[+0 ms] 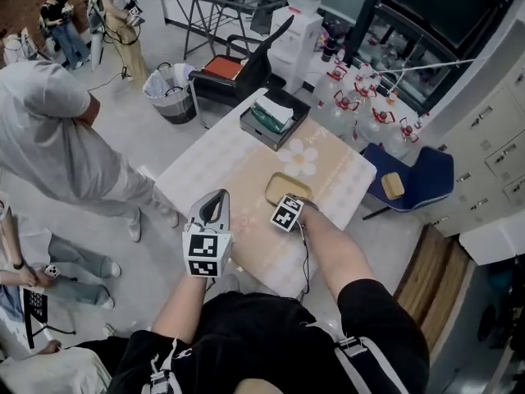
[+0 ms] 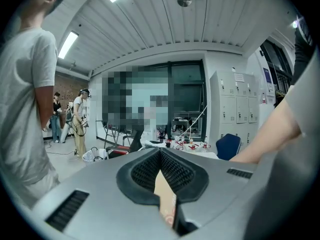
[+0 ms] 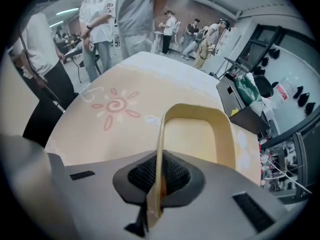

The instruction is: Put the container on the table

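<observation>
The container [image 1: 286, 186] is a shallow tan tray with rounded corners, lying over the near right part of the table [image 1: 221, 150]. My right gripper [image 1: 293, 201] points steeply down and is shut on its near wall. In the right gripper view the thin wall [image 3: 160, 149] stands edge-on between the black pads, and the tray's open inside [image 3: 192, 139] stretches ahead. Whether its bottom touches the cloth I cannot tell. My left gripper [image 1: 218, 197] hovers at the table's near edge, left of the tray, with its tips [image 2: 161, 156] together and nothing held.
A black tray [image 1: 275, 115] with green and white items sits at the table's far edge. A person in grey [image 1: 49, 130] stands left. A blue chair [image 1: 414, 179] is right of the table, a waste bin [image 1: 172, 93] and a black chair [image 1: 246, 64] beyond.
</observation>
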Available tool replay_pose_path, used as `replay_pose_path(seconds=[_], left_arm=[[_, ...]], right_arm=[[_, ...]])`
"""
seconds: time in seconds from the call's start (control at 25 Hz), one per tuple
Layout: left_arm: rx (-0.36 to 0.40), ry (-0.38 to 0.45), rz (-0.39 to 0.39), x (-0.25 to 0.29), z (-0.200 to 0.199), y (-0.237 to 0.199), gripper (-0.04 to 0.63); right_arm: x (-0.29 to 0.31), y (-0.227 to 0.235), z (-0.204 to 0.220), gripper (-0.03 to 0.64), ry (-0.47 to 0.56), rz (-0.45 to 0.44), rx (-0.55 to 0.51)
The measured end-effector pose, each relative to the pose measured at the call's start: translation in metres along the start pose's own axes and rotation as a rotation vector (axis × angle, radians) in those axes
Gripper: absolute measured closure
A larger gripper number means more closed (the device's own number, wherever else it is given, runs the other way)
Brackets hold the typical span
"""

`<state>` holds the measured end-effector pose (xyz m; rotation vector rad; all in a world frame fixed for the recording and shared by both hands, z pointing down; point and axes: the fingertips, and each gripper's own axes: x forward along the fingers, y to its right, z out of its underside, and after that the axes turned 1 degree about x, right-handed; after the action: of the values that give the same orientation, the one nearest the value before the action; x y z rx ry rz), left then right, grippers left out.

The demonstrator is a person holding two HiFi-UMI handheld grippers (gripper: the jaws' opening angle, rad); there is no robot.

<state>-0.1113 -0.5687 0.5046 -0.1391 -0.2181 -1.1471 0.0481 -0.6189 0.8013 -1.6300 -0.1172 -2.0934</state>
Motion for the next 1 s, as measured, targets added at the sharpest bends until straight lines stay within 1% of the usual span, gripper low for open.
replay_pose_path(seconds=[0.12, 0.24, 0.32, 0.4, 0.52, 0.6, 0.68, 0.8, 0.88, 1.0], left_arm=[[-0.006, -0.012, -0.006, -0.001, 0.004, -0.004, 0.583], [-0.006, -0.019, -0.006, -0.002, 0.007, -0.005, 0.584], [-0.005, -0.019, -0.003, -0.002, 0.007, -0.005, 0.583], [-0.004, -0.016, 0.003, -0.001, 0.006, -0.004, 0.584], [0.002, -0.01, 0.017, -0.001, 0.006, -0.002, 0.584], [0.004, -0.007, 0.027, -0.001, 0.004, 0.001, 0.584], [0.006, -0.001, 0.037, 0.001, 0.001, 0.004, 0.584], [0.01, 0.013, 0.05, 0.002, -0.007, 0.011, 0.584], [0.014, 0.024, 0.061, 0.002, -0.014, 0.017, 0.584], [0.021, 0.043, 0.086, 0.005, -0.025, 0.028, 0.584]], right_arm=[[0.006, -0.004, 0.001, 0.583, -0.013, -0.011, -0.008], [0.01, -0.01, 0.0, 0.508, -0.021, -0.033, -0.003], [0.01, -0.01, -0.002, 0.481, -0.007, -0.039, 0.007], [0.007, -0.007, -0.007, 0.445, 0.034, -0.032, 0.038], [-0.009, 0.002, -0.019, 0.424, 0.134, -0.012, 0.114], [-0.031, 0.012, -0.032, 0.42, 0.243, 0.008, 0.196], [-0.064, 0.028, -0.047, 0.42, 0.389, 0.047, 0.309], [-0.133, 0.052, -0.063, 0.424, 0.631, 0.158, 0.454], [-0.187, 0.065, -0.068, 0.477, 0.784, 0.249, 0.526], [-0.267, 0.072, -0.067, 0.569, 0.982, 0.362, 0.622]])
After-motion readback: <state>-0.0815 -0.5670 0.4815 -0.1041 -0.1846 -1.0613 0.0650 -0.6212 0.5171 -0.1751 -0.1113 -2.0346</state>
